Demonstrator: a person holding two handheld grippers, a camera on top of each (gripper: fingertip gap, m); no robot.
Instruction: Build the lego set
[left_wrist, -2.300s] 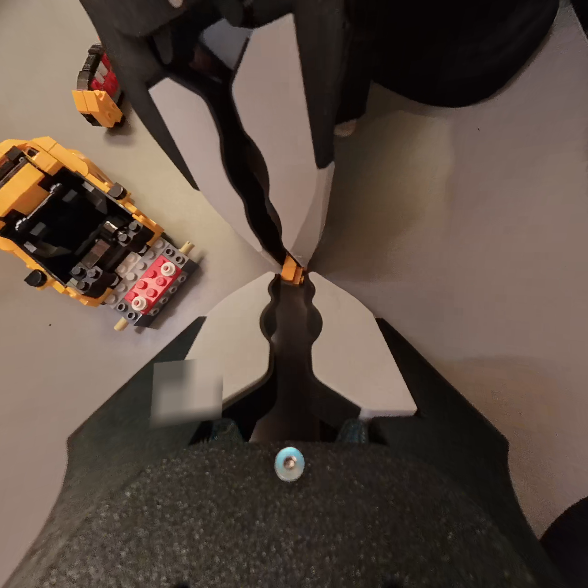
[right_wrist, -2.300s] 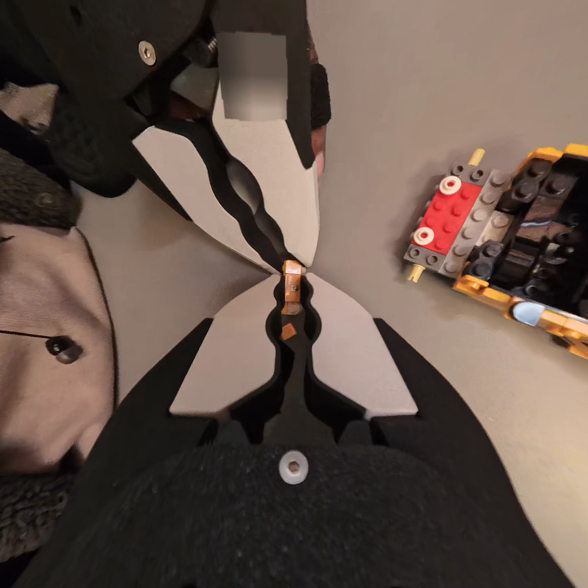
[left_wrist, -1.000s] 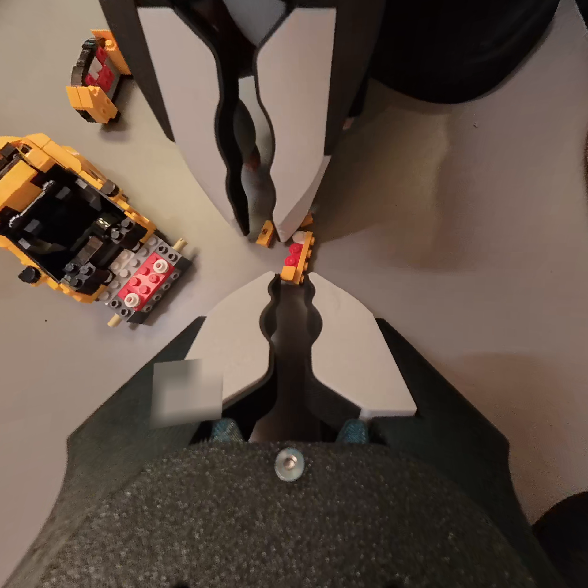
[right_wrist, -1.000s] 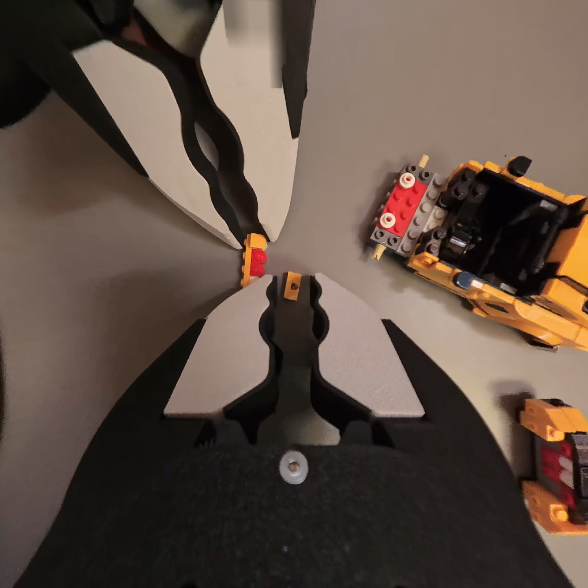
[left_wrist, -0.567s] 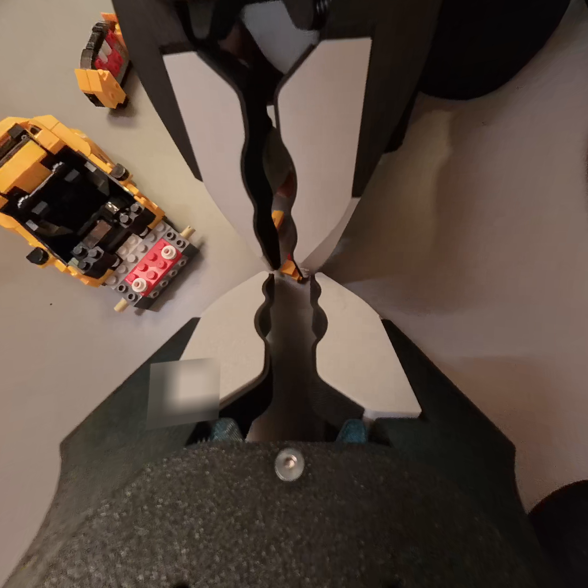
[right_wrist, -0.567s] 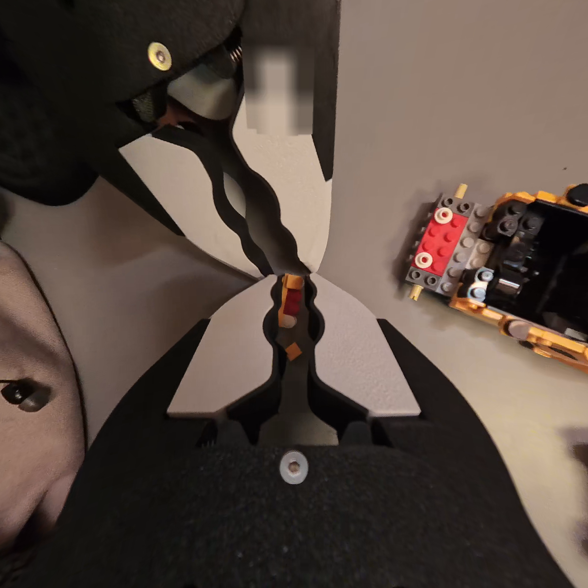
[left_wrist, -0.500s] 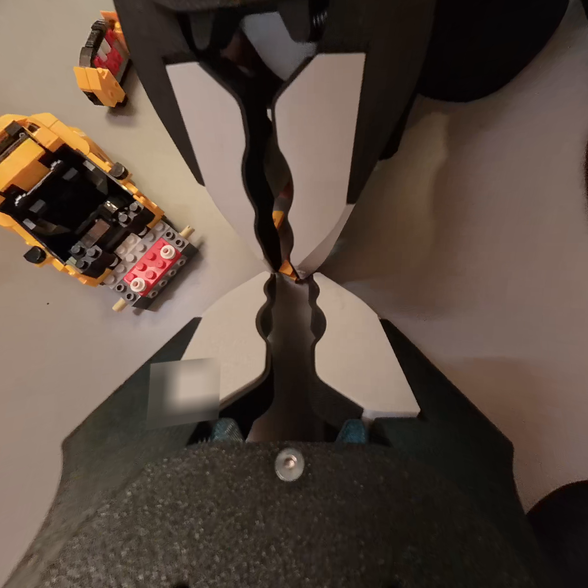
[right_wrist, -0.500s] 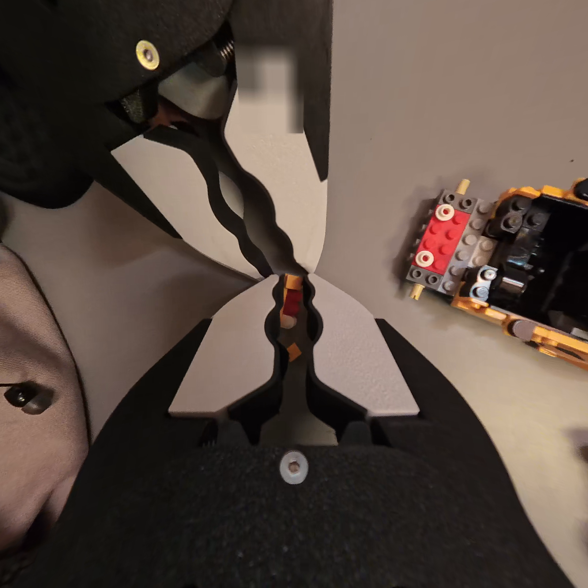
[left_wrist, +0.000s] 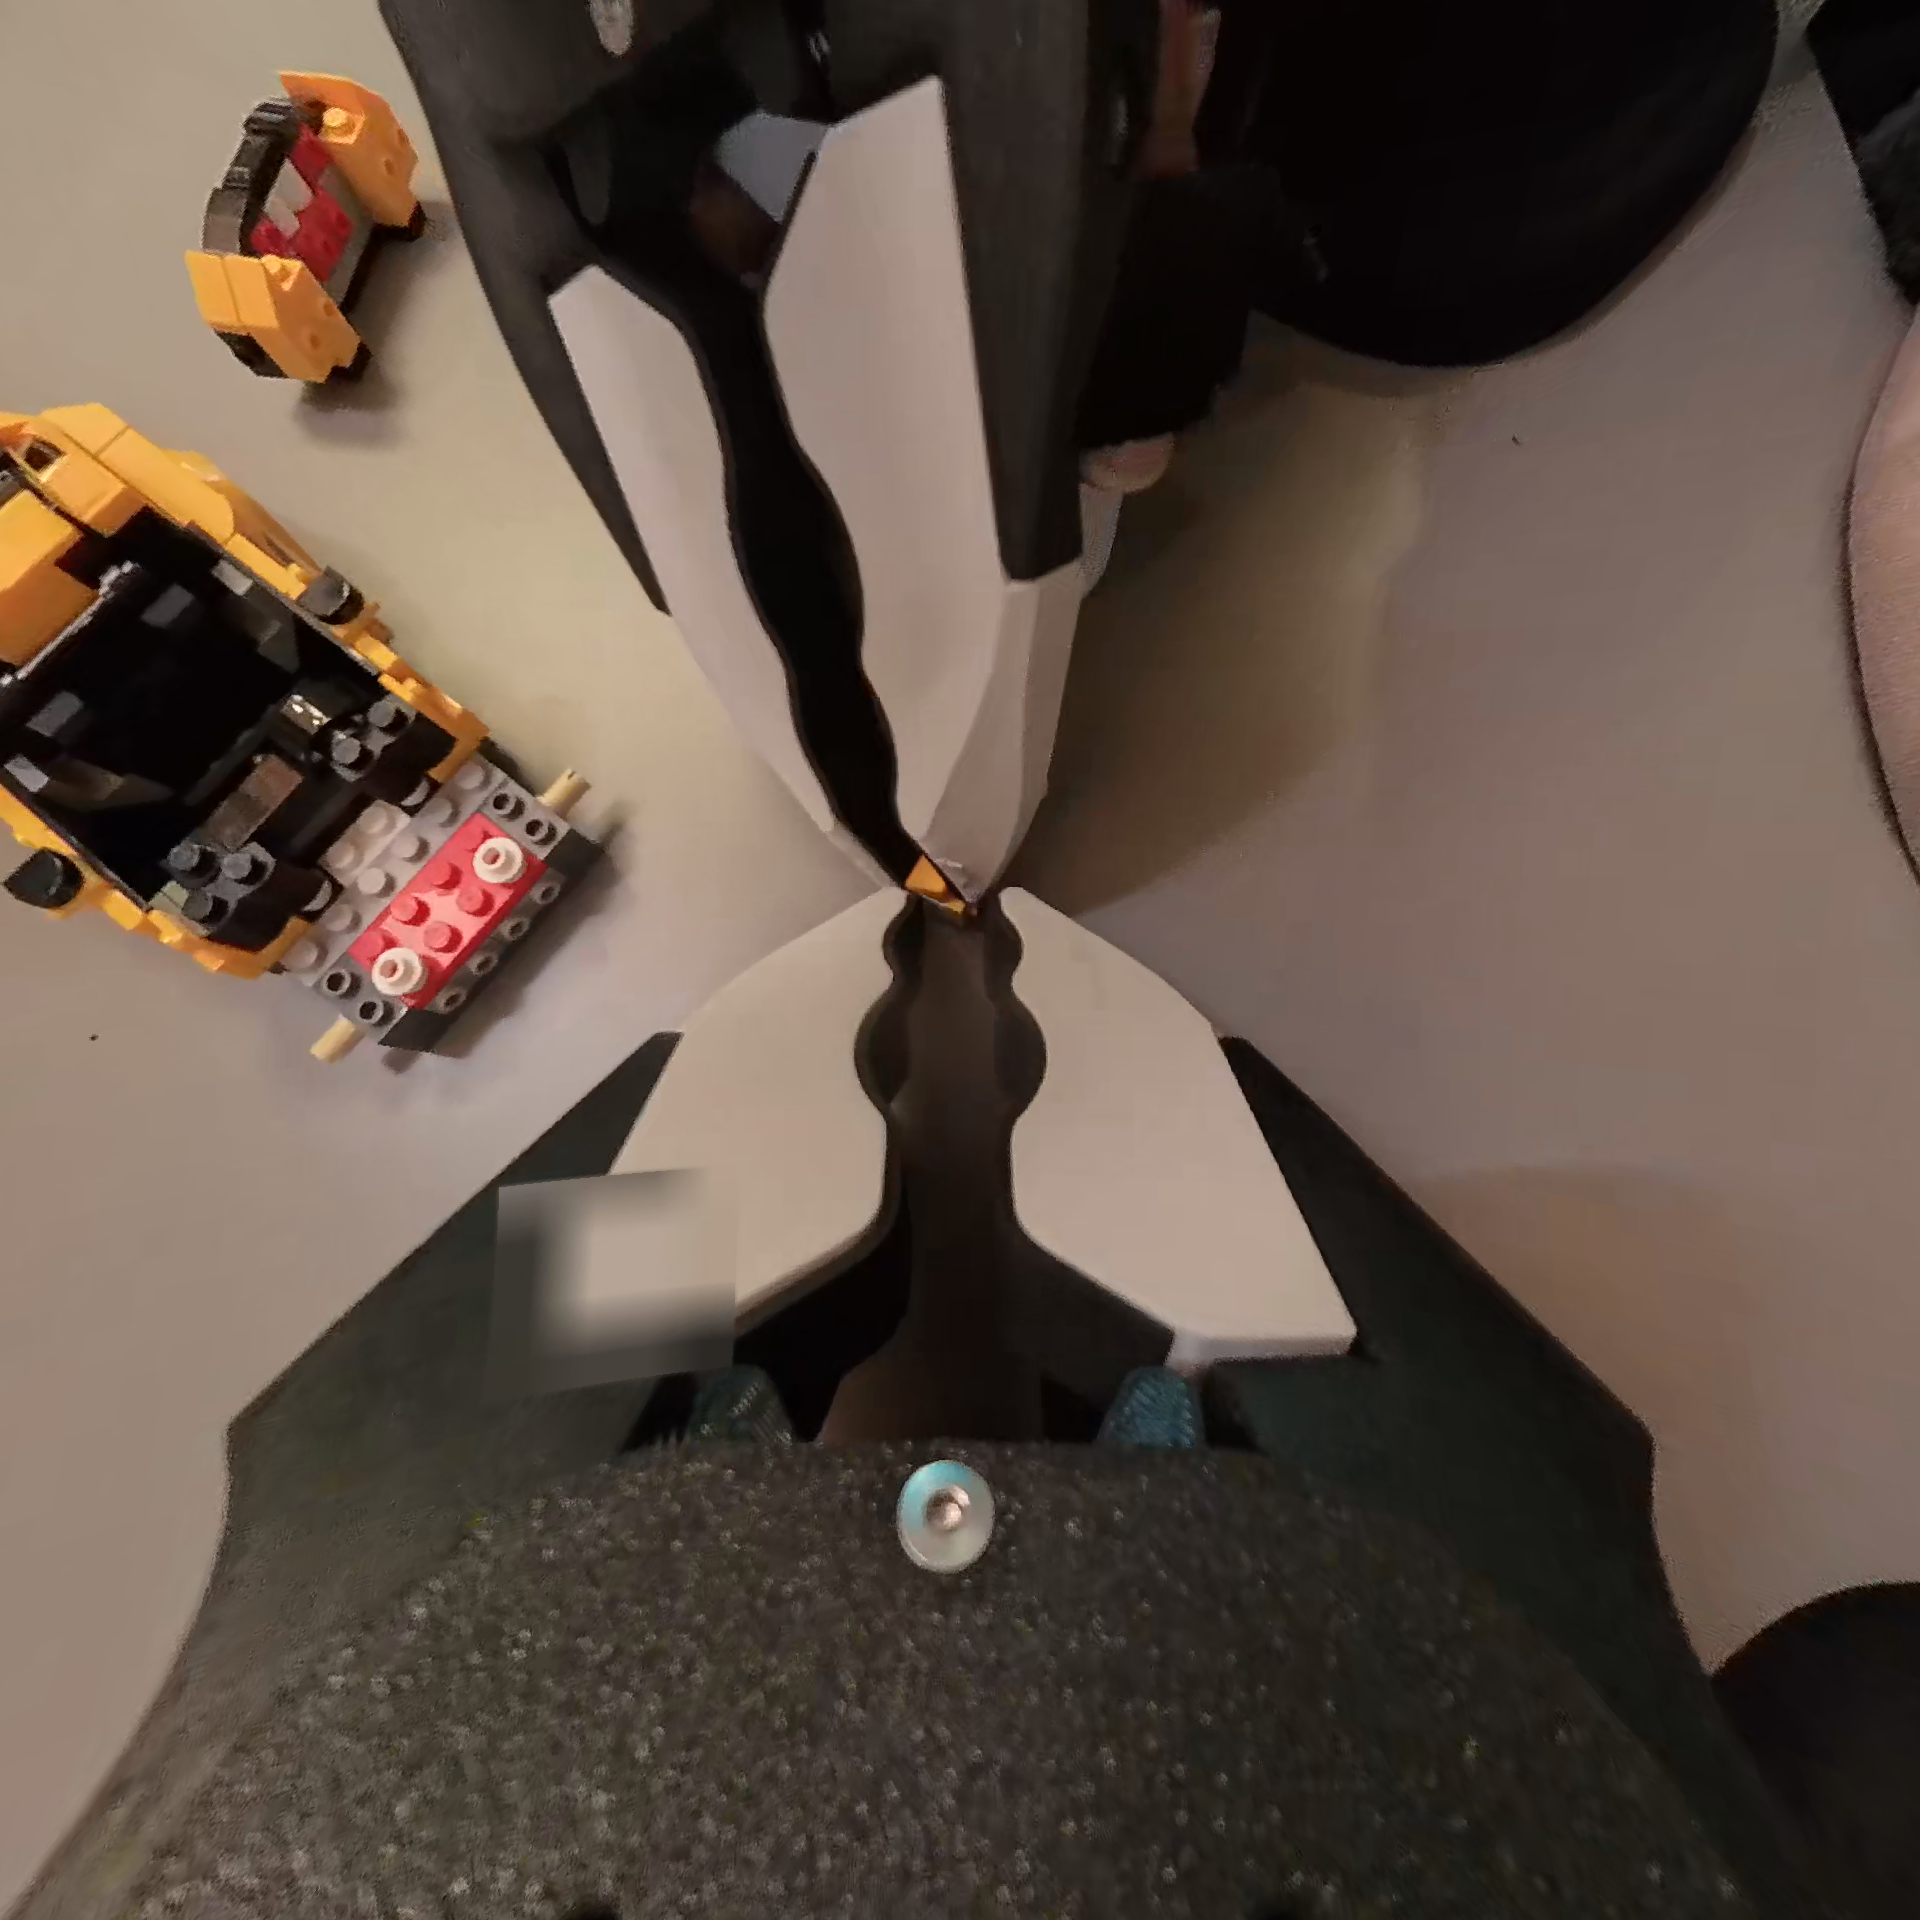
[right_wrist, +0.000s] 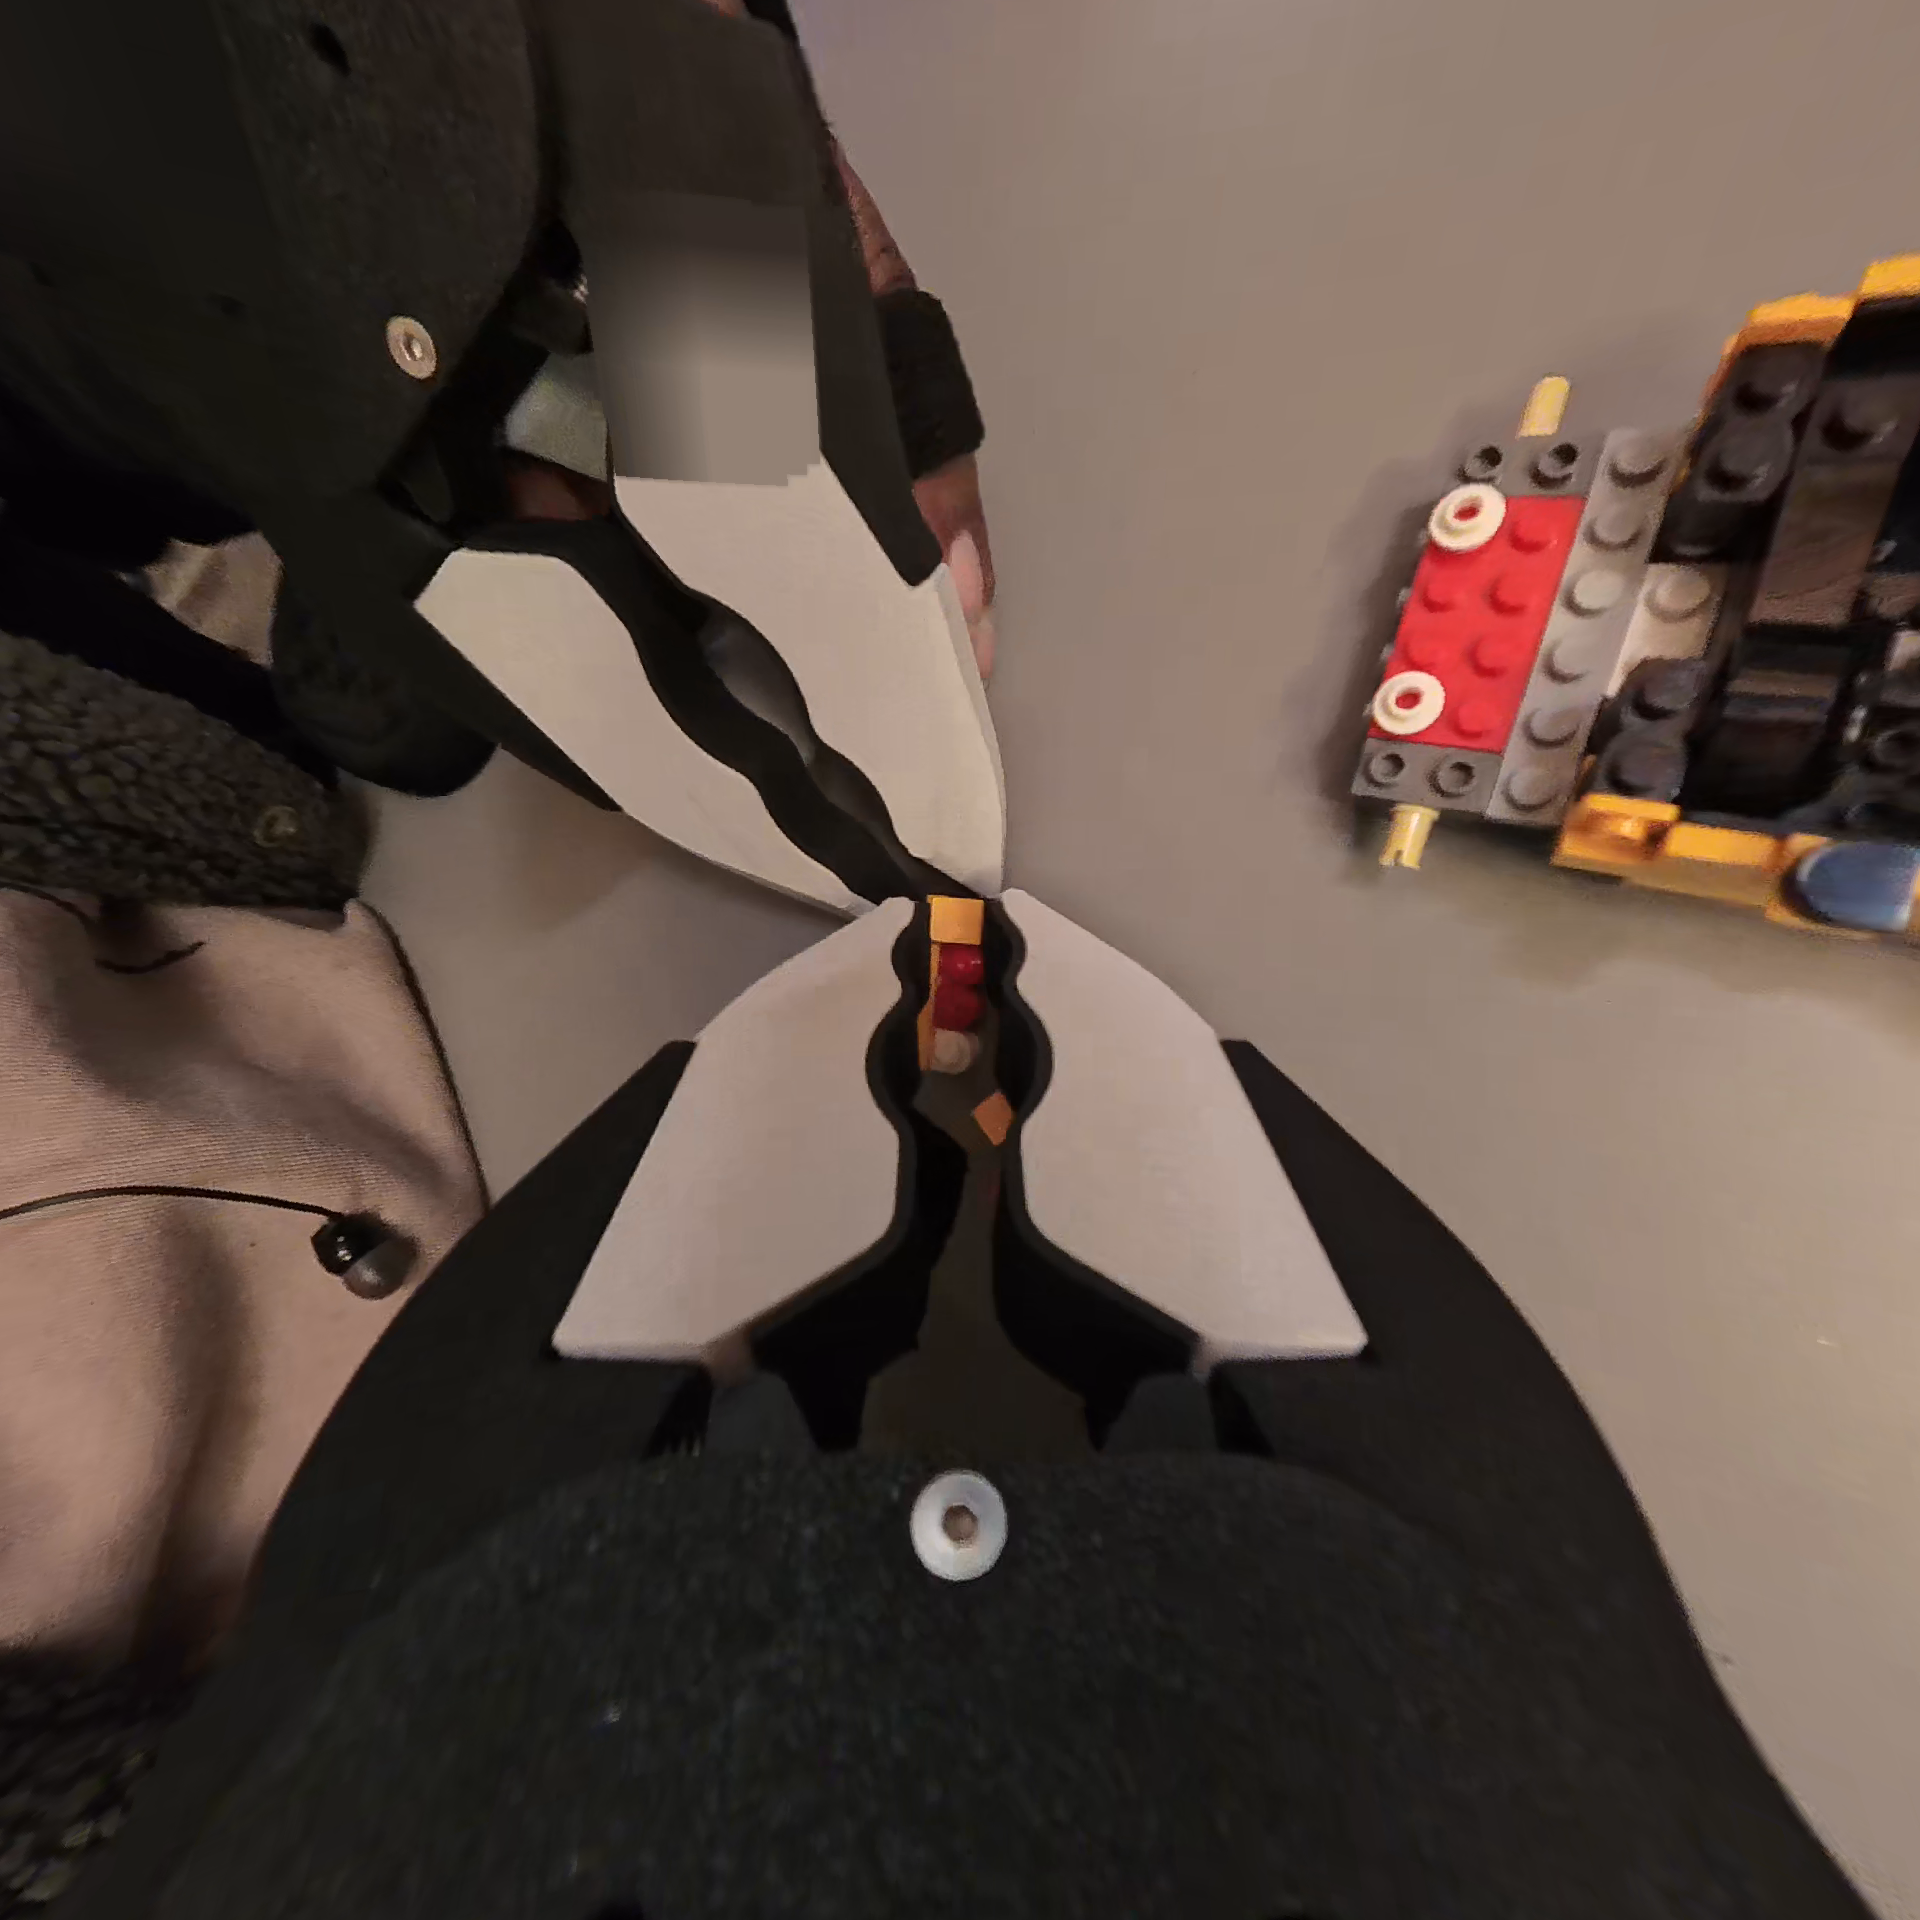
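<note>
On the plain grey tabletop (left_wrist: 1455, 831), with the half-built yellow-and-black brick car (left_wrist: 208, 727) at left of frame, we clench our right gripper (right_wrist: 956, 914) on a thin orange plate with red studs (right_wrist: 956, 977) while our left gripper (left_wrist: 945, 914) pinches its tiny orange tip piece (left_wrist: 935, 878), apparently to press them together.

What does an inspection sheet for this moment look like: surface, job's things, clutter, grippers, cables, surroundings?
Surface: plain grey table, bare apart from the lego.
Job's things: partly built orange and black car, its red and grey studded end facing the grippers; small orange, black and red sub-assembly beyond it; orange strip with red studs.
Clutter: nothing seen.
Grippers: right gripper shut on the strip; left gripper closed, tip to tip with it, with a bit of orange at its tips; whether it grips is unclear.
Cables: thin black cord on pale fabric.
Surroundings: person's clothing.
</note>
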